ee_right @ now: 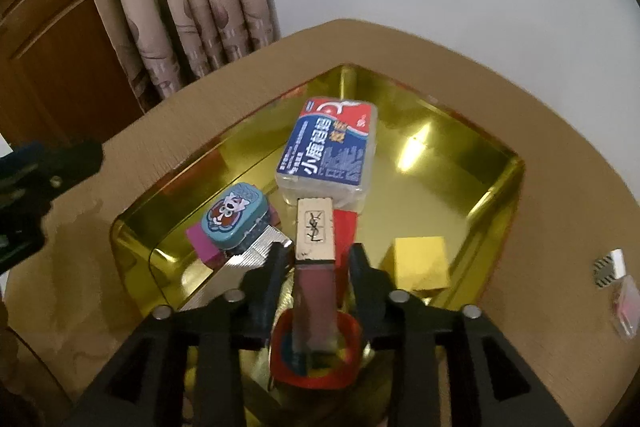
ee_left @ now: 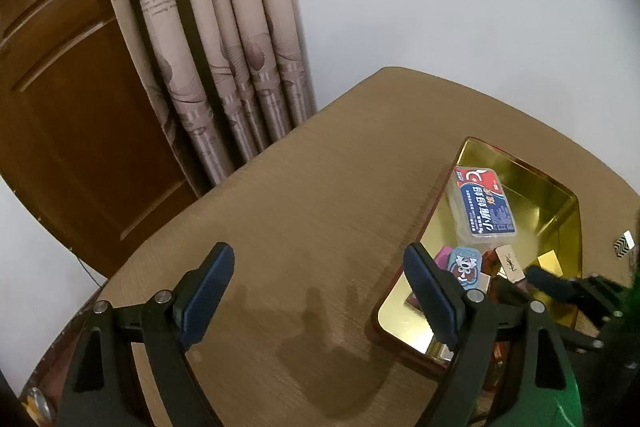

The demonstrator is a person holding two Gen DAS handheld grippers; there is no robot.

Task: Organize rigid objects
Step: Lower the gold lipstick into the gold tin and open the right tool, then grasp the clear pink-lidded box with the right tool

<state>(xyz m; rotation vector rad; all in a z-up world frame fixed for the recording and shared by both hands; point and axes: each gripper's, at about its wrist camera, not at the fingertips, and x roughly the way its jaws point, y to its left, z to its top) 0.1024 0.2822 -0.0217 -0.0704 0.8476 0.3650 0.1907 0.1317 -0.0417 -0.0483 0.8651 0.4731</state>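
The slim lip-gloss tube with a gold monogrammed cap and pink body (ee_right: 314,259) sits pinched between the right gripper (ee_right: 316,259) fingers, jaws clenched on its sides, cap pointing forward over the shiny gold metal tray (ee_right: 496,179). Below and beyond it lie the clear plastic box with a blue-and-red label (ee_right: 330,151), the small teal tin with a cartoon dog (ee_right: 232,215) and a yellow cube (ee_right: 420,261). This looks like the placing step: the tube hangs above the tray, not yet down. Next comes lowering it into a bare patch, clear of the box, then easing the jaws apart. The left gripper (ee_left: 320,291) hovers wide open over the tan wooden table (ee_left: 300,207), holding nothing.
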